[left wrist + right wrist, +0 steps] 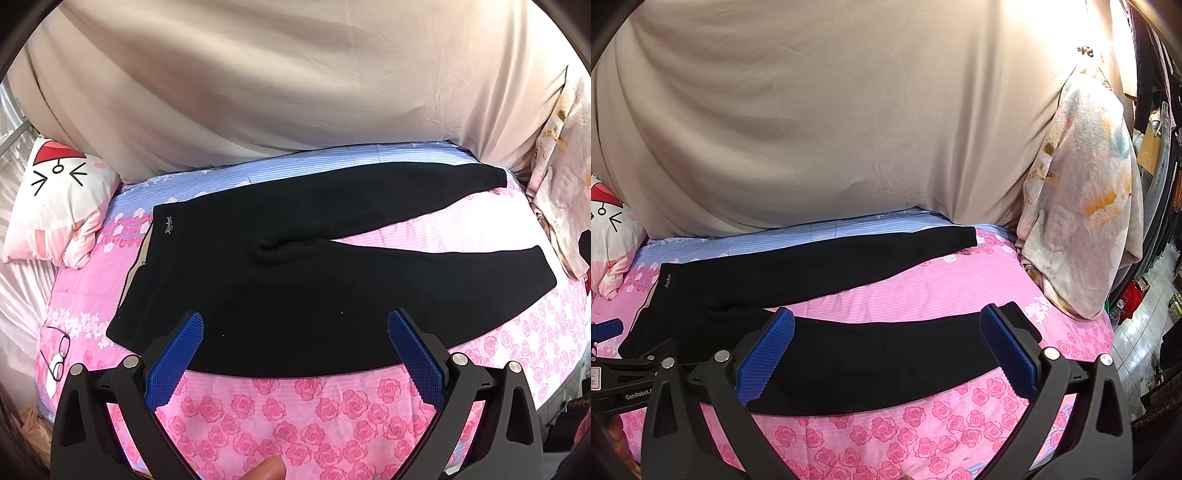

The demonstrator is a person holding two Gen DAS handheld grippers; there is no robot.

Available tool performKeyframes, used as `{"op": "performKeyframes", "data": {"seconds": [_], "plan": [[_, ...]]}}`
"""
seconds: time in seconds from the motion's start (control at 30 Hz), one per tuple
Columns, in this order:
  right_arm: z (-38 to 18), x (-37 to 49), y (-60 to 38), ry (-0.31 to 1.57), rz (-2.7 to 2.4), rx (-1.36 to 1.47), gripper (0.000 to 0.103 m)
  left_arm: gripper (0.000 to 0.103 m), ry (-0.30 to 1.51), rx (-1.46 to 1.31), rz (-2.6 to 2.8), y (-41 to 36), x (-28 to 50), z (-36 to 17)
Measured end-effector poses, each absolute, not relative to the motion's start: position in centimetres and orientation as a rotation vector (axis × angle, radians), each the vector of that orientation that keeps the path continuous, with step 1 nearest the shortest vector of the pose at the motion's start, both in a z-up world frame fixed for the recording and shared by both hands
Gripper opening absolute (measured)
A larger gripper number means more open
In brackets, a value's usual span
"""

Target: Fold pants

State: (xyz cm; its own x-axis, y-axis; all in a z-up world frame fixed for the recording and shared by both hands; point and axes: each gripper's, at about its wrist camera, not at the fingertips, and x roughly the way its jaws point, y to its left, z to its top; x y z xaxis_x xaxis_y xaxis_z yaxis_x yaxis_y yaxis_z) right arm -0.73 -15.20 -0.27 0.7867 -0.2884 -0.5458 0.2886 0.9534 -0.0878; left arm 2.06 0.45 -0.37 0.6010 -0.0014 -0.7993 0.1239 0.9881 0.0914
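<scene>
Left gripper (295, 325) jaws apart, my right gripper (886, 321) likewise, hovering over black fleecy pants (314, 273) spread flat, legs splayed, on rose-print bed (295, 406).

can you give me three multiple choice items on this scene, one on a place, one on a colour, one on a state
1. Where is the waistband of the pants?
A. left end
B. right end
C. folded under

2. What colour are the gripper pads?
A. red
B. blue
C. green

3. How do the pants lie?
A. folded in half
B. rolled up
C. flat, legs apart

Answers:
1 A, the logo edge lies nearest the cat pillow.
2 B, blue textured pads show on the left gripper and right gripper.
3 C, pink bedsheet shows between the legs.
</scene>
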Motion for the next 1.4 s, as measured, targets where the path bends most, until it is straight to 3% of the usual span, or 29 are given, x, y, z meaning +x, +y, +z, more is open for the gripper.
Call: {"op": "performKeyframes", "data": {"seconds": [0.63,0.83,1.03,1.4], "plan": [[-0.6,-0.3,-15.6,0.599,-0.309,0.006,0.098,0.098,0.941,0.145,-0.082,0.4,3.1,-0.7],[-1.9,1.7,-18.3,0.641,-0.249,0.064,0.098,0.098,1.073,0.139,-0.062,0.5,3.6,-2.1],[-2.0,7.8,-27.3,0.659,-0.259,0.164,0.098,0.098,1.202,0.113,-0.099,0.7,3.5,-4.0],[-8.3,26.6,-44.1,0.859,-0.315,0.162,0.098,0.098,1.116,0.125,-0.111,-0.9,7.6,-2.3]]}}
